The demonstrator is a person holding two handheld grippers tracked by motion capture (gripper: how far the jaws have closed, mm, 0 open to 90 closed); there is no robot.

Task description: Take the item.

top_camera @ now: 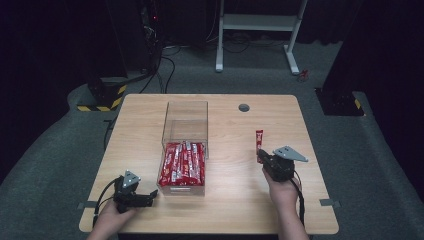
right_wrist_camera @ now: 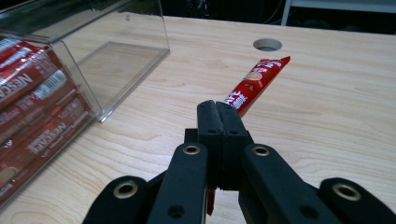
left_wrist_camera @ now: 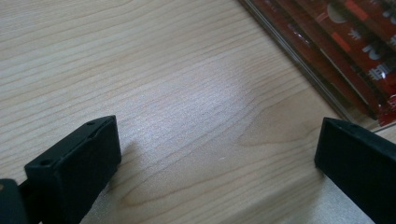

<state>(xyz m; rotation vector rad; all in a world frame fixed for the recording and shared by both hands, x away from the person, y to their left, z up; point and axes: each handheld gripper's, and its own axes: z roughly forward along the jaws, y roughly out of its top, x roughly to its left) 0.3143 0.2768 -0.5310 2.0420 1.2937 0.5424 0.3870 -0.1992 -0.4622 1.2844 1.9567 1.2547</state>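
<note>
**Sachet held, placement pending**

On the table [top_camera: 235,200], a clear box [top_camera: 185,150] of sachets sits mid-table. The left gripper [top_camera: 142,197], jaws apart, rests near the front-left corner. The right gripper [right_wrist_camera: 223,122] is clamped on one sachet [right_wrist_camera: 259,77] toward the right edge; a transfer or release seems required next.

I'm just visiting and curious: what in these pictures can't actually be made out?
- Red stick packet: its near end is hidden between the shut right tool in the right gripper view.
- Packets in the clear box: too small to count in the high view.
- Left tool, left gripper view: only the jaw tips show, the rest cut off by the bottom edge.
</note>
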